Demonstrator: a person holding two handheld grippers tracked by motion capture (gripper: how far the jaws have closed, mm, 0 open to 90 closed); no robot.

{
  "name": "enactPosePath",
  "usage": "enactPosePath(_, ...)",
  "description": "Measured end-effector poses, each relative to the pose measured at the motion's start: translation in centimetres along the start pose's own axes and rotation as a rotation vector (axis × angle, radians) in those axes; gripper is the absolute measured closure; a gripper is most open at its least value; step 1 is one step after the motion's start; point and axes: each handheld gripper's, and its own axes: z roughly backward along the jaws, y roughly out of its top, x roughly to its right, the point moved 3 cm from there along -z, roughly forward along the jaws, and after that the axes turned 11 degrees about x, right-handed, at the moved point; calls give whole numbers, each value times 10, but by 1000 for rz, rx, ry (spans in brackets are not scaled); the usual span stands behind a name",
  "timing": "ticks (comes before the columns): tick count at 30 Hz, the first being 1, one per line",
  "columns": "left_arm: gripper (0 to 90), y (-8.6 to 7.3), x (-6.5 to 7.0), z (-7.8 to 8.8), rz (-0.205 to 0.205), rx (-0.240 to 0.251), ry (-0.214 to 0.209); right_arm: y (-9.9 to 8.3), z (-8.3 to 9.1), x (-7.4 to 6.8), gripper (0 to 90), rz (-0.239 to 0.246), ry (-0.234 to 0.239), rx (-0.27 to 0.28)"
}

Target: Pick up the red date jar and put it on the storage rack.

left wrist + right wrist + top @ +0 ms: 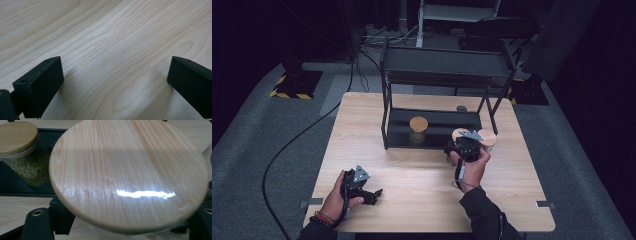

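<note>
Now our right gripper (464, 142) clamps a jar (130, 175) near the table's (412, 175) far right edge. Our left gripper's (371, 195) jaws stand apart, empty, by the near left corner.

Left hand (337, 200) holds its black two-jaw left gripper (373, 196) low, jaws spread wide apart with nothing between them. Right hand (472, 167) is stretched further forward, its black right gripper (460, 145) clamped tight around a wooden-lidded glass jar (130, 175).
</note>
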Motion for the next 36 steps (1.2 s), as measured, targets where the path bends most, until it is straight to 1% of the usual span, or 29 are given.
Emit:
enactPosePath(4, 5, 0, 0, 0, 1, 0, -1, 0, 1, -1, 252, 8, 8, 3)
enactPosePath(8, 5, 0, 0, 0, 0, 0, 0, 0, 3, -4, 251, 21, 6, 20)
enactPosePath(18, 5, 0, 0, 0, 1, 0, -1, 5, 8, -5, 251, 31, 18, 41)
enactPosePath(26, 5, 0, 0, 0, 1, 0, -1, 10, 12, -10, 252, 43, 38, 64)
enactPosePath(33, 5, 0, 0, 0, 1, 0, -1, 16, 13, -15, 252, 56, 56, 75)
enactPosePath(36, 5, 0, 0, 0, 1, 0, -1, 18, 12, -18, 252, 69, 59, 79)
